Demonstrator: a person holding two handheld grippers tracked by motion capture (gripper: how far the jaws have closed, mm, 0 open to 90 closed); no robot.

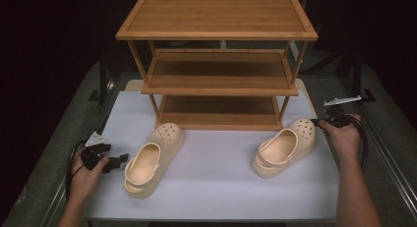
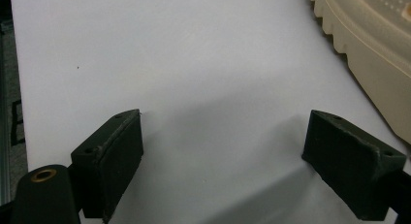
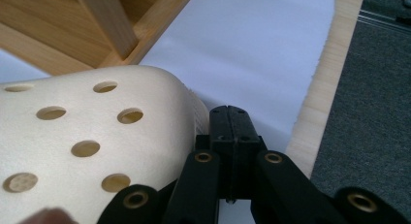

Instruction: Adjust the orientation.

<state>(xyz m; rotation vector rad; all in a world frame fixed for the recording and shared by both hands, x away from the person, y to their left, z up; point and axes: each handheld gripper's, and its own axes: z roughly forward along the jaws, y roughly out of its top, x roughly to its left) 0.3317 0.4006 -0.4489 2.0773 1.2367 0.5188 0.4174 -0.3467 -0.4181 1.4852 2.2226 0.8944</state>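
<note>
Cream right clog sits lower right of the high view, before the rack. Right gripper, jaws pressed together, touches its toe; a shove could skid it. Left gripper is spread beside the left clog.

No legible txt, labels, nos. or signs anywhere.

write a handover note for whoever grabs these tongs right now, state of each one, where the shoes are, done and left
Left tongs: open, empty, beside the left clog.
Right tongs: shut, empty, at the toe of the right clog.
Both cream clogs lie on the white mat in front of the wooden shoe rack.
Done: nothing on the rack.
Left: probably grip each clog and shelve it.
</note>
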